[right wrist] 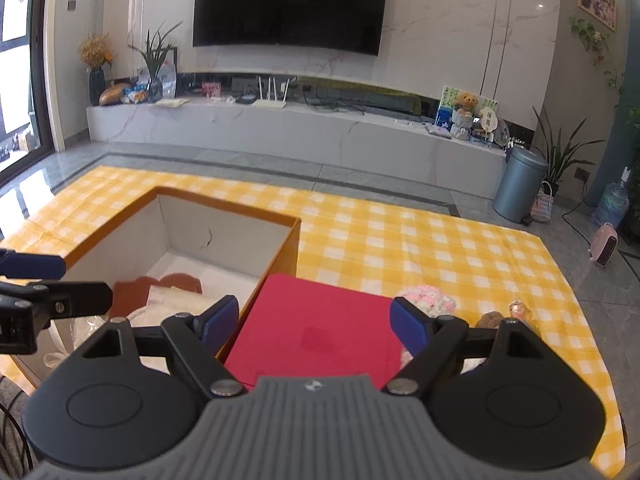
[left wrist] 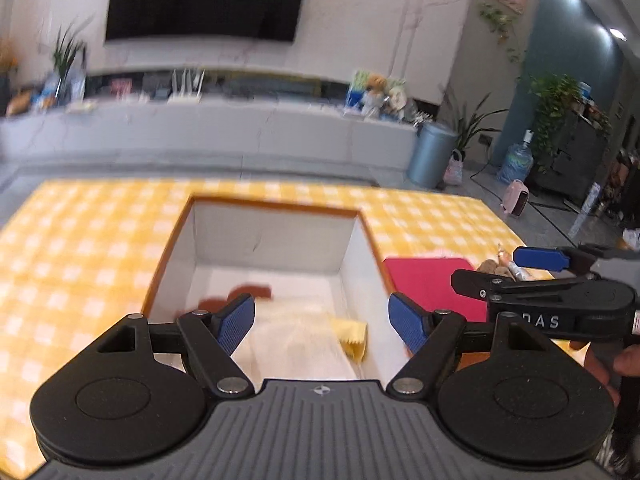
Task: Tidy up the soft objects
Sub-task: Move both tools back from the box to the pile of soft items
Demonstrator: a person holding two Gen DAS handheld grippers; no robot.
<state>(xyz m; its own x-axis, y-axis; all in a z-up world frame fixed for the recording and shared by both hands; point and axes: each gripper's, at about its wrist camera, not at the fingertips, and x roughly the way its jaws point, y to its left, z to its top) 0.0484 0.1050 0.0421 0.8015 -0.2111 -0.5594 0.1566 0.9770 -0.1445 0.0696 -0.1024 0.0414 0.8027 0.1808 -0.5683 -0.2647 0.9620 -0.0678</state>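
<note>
An open box (left wrist: pixel 276 210) with orange rim and white walls stands on the yellow checked table; it also shows in the right wrist view (right wrist: pixel 280 258). Inside lie a brown soft item (left wrist: pixel 248 293), white fabric (left wrist: pixel 296 332) and a yellow cloth (left wrist: pixel 354 334). My left gripper (left wrist: pixel 322 322) is open and empty above the box. A red folded cloth (right wrist: pixel 316 332) lies right of the box. My right gripper (right wrist: pixel 314 322) is open and empty just above it. A pink-white knitted item (right wrist: pixel 424 298) and small soft toys (right wrist: pixel 504 314) lie further right.
The yellow checked tablecloth (right wrist: pixel 440 248) covers the table, whose right edge drops to the grey floor. A grey bin (right wrist: pixel 518 184) and a pink heater (right wrist: pixel 604 246) stand on the floor beyond. A TV bench lines the back wall.
</note>
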